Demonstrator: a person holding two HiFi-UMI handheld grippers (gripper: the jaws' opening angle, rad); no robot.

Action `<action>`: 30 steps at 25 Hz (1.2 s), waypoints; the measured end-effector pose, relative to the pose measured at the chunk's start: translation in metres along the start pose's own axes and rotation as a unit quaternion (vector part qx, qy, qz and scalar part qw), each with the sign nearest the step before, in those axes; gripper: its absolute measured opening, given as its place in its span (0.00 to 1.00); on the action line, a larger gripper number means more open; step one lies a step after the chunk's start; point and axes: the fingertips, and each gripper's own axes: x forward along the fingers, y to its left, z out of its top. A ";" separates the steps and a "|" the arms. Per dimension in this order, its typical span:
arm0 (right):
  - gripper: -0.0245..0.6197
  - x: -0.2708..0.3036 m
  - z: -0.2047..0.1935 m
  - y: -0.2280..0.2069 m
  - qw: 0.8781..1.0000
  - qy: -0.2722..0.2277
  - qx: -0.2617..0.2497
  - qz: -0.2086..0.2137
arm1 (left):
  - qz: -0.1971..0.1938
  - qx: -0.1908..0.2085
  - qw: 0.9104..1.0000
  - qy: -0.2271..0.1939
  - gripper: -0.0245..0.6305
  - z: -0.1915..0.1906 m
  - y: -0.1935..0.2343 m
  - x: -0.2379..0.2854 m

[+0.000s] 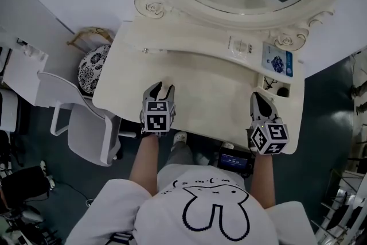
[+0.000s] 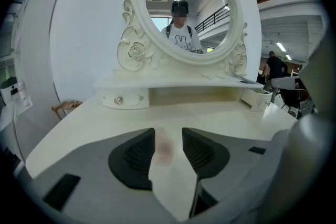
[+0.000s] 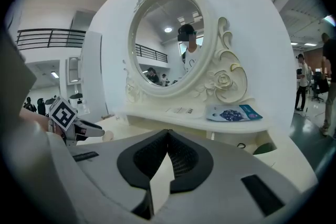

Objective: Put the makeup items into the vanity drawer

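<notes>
Vanity (image 1: pixel 206 83), approach step, nothing picked up yet. Grippers, two, over the near tabletop: left gripper (image 1: pixel 161 89) released and empty; right gripper (image 1: pixel 257 97) clenched on nothing. Makeup items on the far shelf: white packet (image 1: pixel 241 46), one; blue packet (image 1: pixel 278 60), one; thin stick (image 1: pixel 153 50), one, at left. Right drawer (image 2: pixel 256 98) appears pulled out. Next move probably calls for reaching far to grasp a packet.

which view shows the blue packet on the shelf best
The head view: it looks straight down on the blue packet, so its whole face shows. The right gripper view shows it nearer but at a flat slant. The left gripper view shows at most a thin edge-on sliver.
</notes>
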 end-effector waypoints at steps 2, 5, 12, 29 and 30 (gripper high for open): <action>0.05 0.004 -0.009 -0.001 1.000 0.011 0.001 -0.002 | 0.006 -0.004 1.000 0.014 0.34 -0.009 0.003 0.007; 0.05 0.010 -0.022 -0.007 1.000 0.028 0.003 -0.006 | 0.014 -0.008 0.999 0.031 0.34 -0.019 0.006 0.019; 0.05 0.023 -0.039 -0.010 0.999 0.048 0.006 -0.004 | 0.041 -0.009 0.998 0.043 0.34 -0.029 0.013 0.030; 0.05 0.015 -0.013 -0.024 1.000 0.019 -0.001 -0.012 | 0.038 -0.005 0.999 0.015 0.29 0.000 0.009 0.019; 0.05 0.012 -0.009 -0.026 1.000 0.016 -0.003 -0.013 | 0.037 -0.004 0.999 0.010 0.30 0.005 0.007 0.018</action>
